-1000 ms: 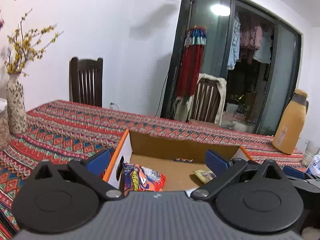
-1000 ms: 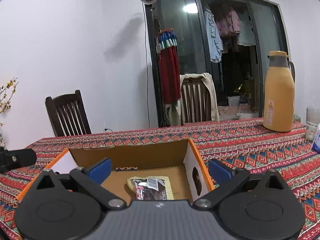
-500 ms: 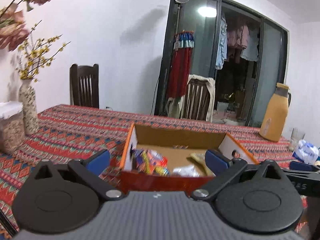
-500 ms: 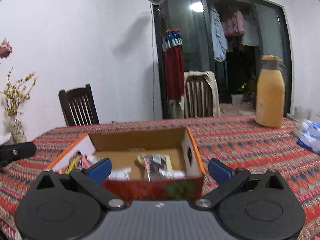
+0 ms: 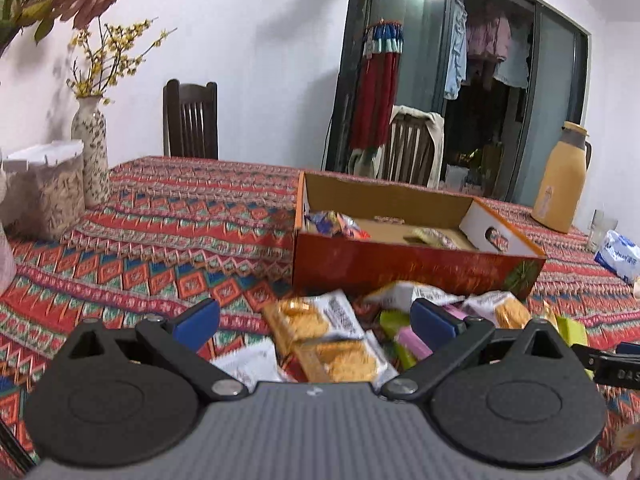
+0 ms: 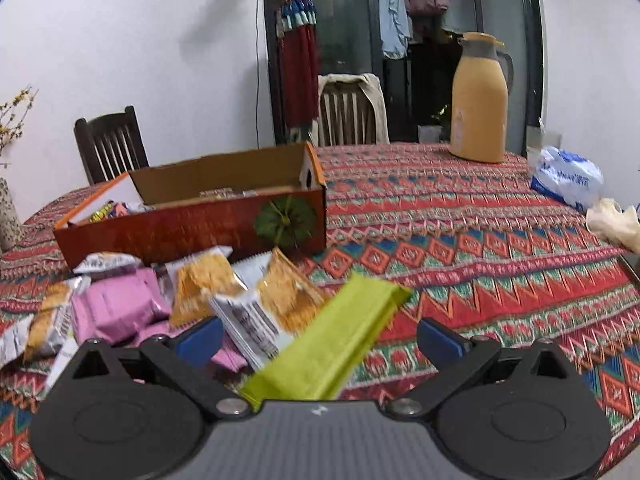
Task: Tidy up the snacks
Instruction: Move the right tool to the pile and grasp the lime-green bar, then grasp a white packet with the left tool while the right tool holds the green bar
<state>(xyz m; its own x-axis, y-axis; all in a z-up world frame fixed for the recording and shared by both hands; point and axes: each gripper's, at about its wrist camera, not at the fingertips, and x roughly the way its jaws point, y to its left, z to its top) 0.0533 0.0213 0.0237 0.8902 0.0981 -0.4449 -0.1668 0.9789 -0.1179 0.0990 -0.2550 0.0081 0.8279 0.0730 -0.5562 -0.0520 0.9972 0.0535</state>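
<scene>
An open orange cardboard box [image 5: 416, 268] [image 6: 188, 232] stands on the patterned tablecloth with a few snack packets inside. A loose pile of packets lies in front of it: cracker packets [image 5: 320, 332] [image 6: 204, 284], pink packets [image 6: 116, 308] and a green packet [image 6: 340, 340]. My left gripper [image 5: 316, 322] hovers open over the cracker packets and holds nothing. My right gripper [image 6: 320, 340] is open too; the green packet lies slantwise between its fingers, and neither finger touches it.
A tan thermos jug [image 6: 480, 100] [image 5: 560, 184] stands at the table's far right, with a blue-and-white pack [image 6: 568, 178] and a pale cloth [image 6: 612, 222] nearby. A vase [image 5: 90, 160] and a lidded container [image 5: 44, 192] stand on the left. Chairs are behind the table.
Both grippers have drawn back from above the box and come down over the packet pile in front of it. Both remain open.
</scene>
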